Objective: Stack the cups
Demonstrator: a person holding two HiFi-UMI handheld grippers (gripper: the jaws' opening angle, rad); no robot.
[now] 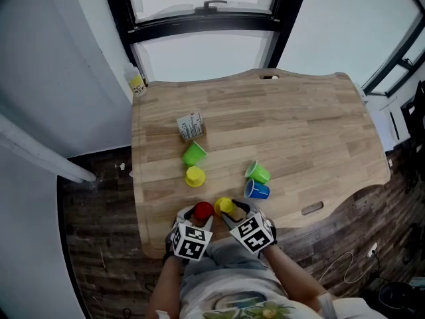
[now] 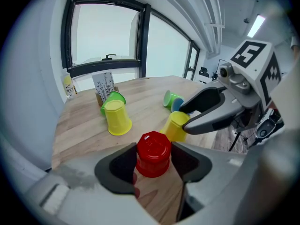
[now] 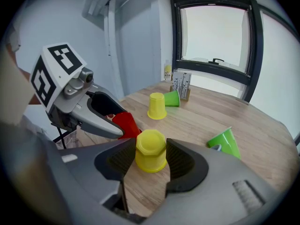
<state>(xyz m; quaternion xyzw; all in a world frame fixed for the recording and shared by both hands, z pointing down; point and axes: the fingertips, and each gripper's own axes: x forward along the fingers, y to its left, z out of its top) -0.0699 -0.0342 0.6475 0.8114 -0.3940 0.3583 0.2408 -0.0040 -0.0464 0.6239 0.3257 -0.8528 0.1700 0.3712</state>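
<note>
- Nearest, at the left gripper (image 2: 153, 149): clamps an upturned red cup (image 2: 153, 161) from both sides, base up, rim apparently down on the table (image 2: 84, 121), close to the front edge.
- Just beside, at the right gripper (image 3: 151, 148): clamps an upturned near yellow cup (image 3: 151, 158) the same way, almost touching the red cup.
- Probable risks at this spot: may knock one gripper against the other when lifting either cup across, given such close quarters. May dent or squirt out a thin cup under a harder squeeze. May push a cup off the near edge.
- Probable risk in the stacking itself: may jam or tip if lowered tilted or off-centre onto the other cup's base.
- Farther out, mid-table: shows a far yellow cup (image 1: 194, 177) upturned, with a left green cup (image 1: 194, 153) on its side just behind.
- To the right: shows a right green cup (image 1: 257, 173) and a blue cup (image 1: 256, 191) lying on their sides, touching. Sits well apart from both grippers, not yet stacked. May roll if bumped.
</note>
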